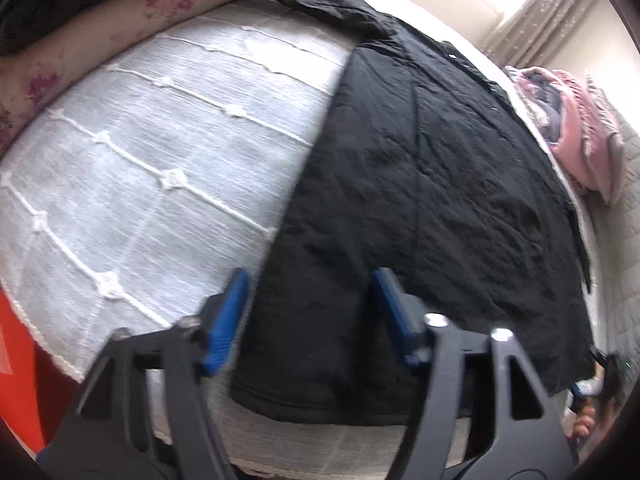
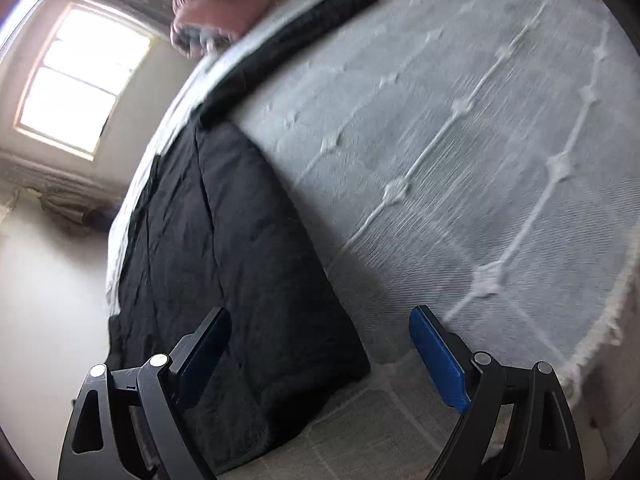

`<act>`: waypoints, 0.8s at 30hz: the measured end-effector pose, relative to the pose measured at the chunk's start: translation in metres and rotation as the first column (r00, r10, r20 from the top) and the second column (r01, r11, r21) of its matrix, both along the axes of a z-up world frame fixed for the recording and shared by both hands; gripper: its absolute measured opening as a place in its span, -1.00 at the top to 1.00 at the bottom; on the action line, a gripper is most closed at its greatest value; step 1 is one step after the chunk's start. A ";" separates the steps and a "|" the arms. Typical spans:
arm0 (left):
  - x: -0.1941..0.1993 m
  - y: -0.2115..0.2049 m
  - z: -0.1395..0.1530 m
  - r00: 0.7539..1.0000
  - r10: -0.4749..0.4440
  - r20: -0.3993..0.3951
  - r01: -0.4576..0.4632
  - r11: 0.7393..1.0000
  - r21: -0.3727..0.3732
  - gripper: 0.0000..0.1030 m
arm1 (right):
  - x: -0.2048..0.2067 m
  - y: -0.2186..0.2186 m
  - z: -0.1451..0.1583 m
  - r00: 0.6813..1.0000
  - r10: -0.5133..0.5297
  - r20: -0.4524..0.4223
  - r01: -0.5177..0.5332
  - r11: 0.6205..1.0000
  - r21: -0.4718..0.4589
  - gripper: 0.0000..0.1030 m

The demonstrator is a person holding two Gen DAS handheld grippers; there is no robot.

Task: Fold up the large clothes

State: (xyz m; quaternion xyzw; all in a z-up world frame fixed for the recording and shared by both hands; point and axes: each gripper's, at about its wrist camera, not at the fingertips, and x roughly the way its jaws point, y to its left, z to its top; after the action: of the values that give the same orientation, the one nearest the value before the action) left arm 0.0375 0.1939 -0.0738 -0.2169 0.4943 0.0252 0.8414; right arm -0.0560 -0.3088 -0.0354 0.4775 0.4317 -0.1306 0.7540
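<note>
Both our left gripper (image 1: 310, 316) and right gripper (image 2: 320, 354) gape, empty, above the black wrinkled garment (image 1: 432, 208); a shallow pinch risks dragging the white tufted bedspread (image 1: 152, 168).

The garment (image 1: 440, 200) is black all over, plain and creased. The bedspread (image 1: 140, 160) beneath it is white with a raised white diamond lattice, tufted at the crossings. Each claw, left claw (image 1: 310, 312) and right claw (image 2: 320, 344), has a black frame with blue pads. The pillow (image 1: 580, 132) is pink with grey trim. At the far edge lies a cream cloth (image 1: 100, 28), blotched in what looks like purple florals.
</note>
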 end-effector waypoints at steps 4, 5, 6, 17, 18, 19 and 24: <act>0.000 -0.009 0.000 0.999 -0.033 0.011 0.034 0.999 -0.023 0.64 | 0.009 0.009 0.004 0.996 0.082 0.033 -0.082 0.997 -0.016 0.10; -0.001 -0.011 0.001 0.999 -0.036 0.019 0.036 0.999 -0.023 0.78 | 0.010 0.012 0.006 0.995 0.098 0.034 -0.097 0.995 -0.028 0.57; -0.004 -0.011 0.004 0.999 -0.019 0.033 0.020 0.999 -0.030 0.81 | 0.010 0.013 0.008 0.995 0.097 0.035 -0.095 0.994 -0.052 0.78; -0.023 -0.013 0.021 0.997 -0.016 0.072 0.019 0.999 -0.043 0.86 | -0.008 0.014 0.050 0.996 -0.015 0.093 0.045 0.944 -0.326 0.88; -0.024 -0.015 0.022 0.997 -0.022 0.074 0.025 0.999 -0.031 0.86 | -0.007 0.015 0.051 0.996 -0.017 0.091 0.047 0.940 -0.337 0.88; -0.024 -0.016 0.022 0.997 -0.028 0.075 0.030 0.999 -0.022 0.86 | -0.007 0.016 0.053 0.996 -0.019 0.087 0.049 0.935 -0.351 0.88; -0.015 -0.010 0.016 0.999 -0.026 0.037 0.026 0.999 -0.020 0.77 | 0.005 0.015 0.044 0.998 -0.005 0.063 0.025 0.946 -0.323 0.78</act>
State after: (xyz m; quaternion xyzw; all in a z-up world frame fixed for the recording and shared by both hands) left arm 0.0227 0.1841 -0.0580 -0.2195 0.4819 0.0052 0.8483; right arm -0.0508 -0.2939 0.0089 0.3544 0.3774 -0.1909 0.8340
